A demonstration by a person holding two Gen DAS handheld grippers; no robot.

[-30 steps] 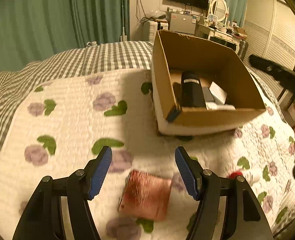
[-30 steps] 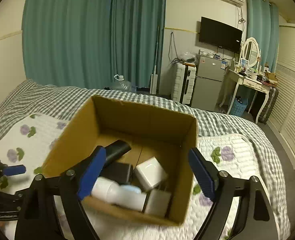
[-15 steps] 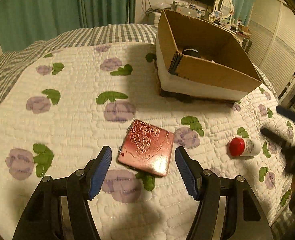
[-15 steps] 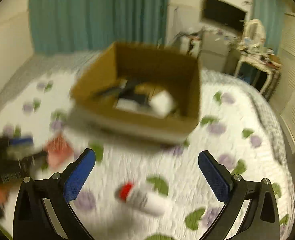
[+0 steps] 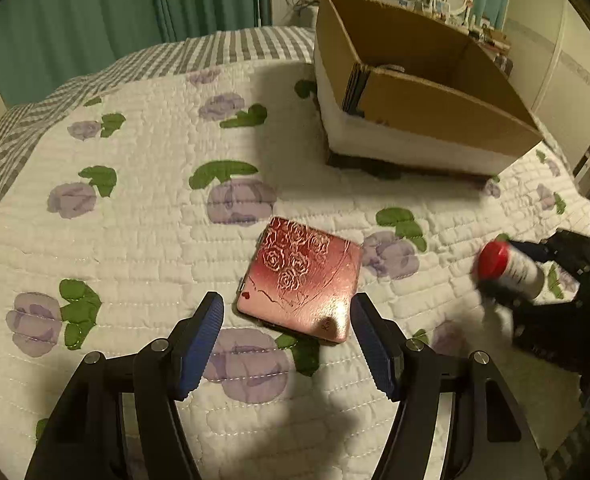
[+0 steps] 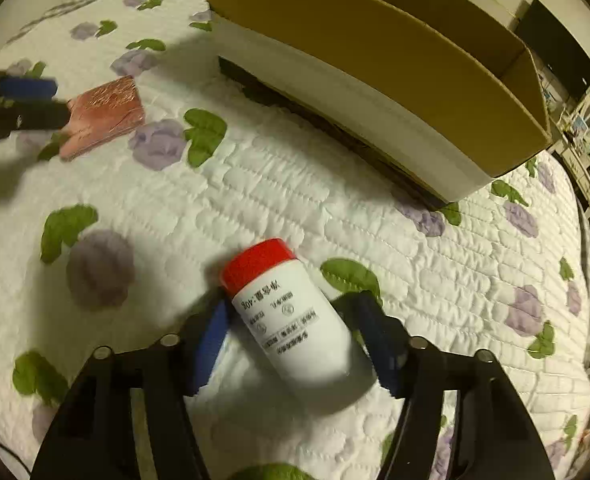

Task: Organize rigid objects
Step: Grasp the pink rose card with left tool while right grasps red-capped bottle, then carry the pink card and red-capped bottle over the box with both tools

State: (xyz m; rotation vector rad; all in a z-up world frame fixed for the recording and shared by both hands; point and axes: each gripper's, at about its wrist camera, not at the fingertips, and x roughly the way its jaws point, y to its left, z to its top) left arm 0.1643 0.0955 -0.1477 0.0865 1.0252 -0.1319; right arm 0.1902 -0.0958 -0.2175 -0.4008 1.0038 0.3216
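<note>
On the quilt (image 5: pixel 143 208), the left gripper (image 5: pixel 285 330) hangs low over a pink case (image 5: pixel 303 280) embossed with roses, its blue pads (image 5: pixel 205 340) spread wide, one on each side of the case's near edge and touching neither side. The case lies flat near the middle of the quilt, just short of the gripper. Over toward the quilt's right edge, the right gripper (image 6: pixel 295 336) has its jaws either side of a white bottle (image 6: pixel 291 316) with a red cap (image 6: pixel 259 260); the bottle lies on its side, cap pointing away from the gripper toward the box (image 6: pixel 375 52). The fingers sit close against the bottle's body, but motion blur keeps me from telling whether they are pressing it or merely flanking it. From the left wrist view the same bottle (image 5: pixel 511 268) shows at the far right, blurred, with the dark bulk of the other gripper behind it. The cardboard box (image 5: pixel 435 92) stands open at the far side of the quilt, well apart from both the case and the bottle, with something dark inside that is mostly hidden by its wall.
</note>
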